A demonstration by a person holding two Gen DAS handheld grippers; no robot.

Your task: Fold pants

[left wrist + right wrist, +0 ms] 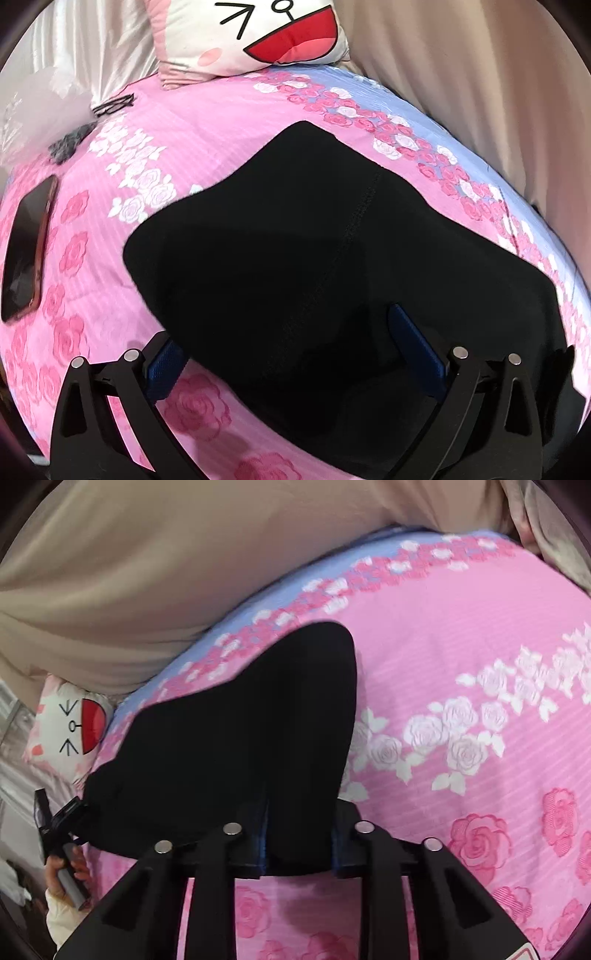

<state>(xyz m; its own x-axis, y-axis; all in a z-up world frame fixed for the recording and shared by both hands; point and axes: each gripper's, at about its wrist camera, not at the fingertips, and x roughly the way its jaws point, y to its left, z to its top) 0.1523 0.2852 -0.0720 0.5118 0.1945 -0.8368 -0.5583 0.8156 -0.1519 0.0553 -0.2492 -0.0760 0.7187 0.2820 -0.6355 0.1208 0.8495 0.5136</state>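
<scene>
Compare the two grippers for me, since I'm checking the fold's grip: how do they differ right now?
The left gripper has its jaws spread wide, while the right gripper has its jaws drawn close together. The left one straddles an edge of the black pants without pinching, whereas the right one is clamped on a bunched fold of them. Both have blue pads and hover over the pink floral bedsheet.

A bed (229, 122) covered in a pink sheet printed with roses, with a blue band along its far edge, carries folded black pants (332, 251) at its middle. A cartoon-face pillow (258, 33) lies at one end. A phone (27, 247) rests near the opposite edge, beside a small dark item (70, 146).
</scene>
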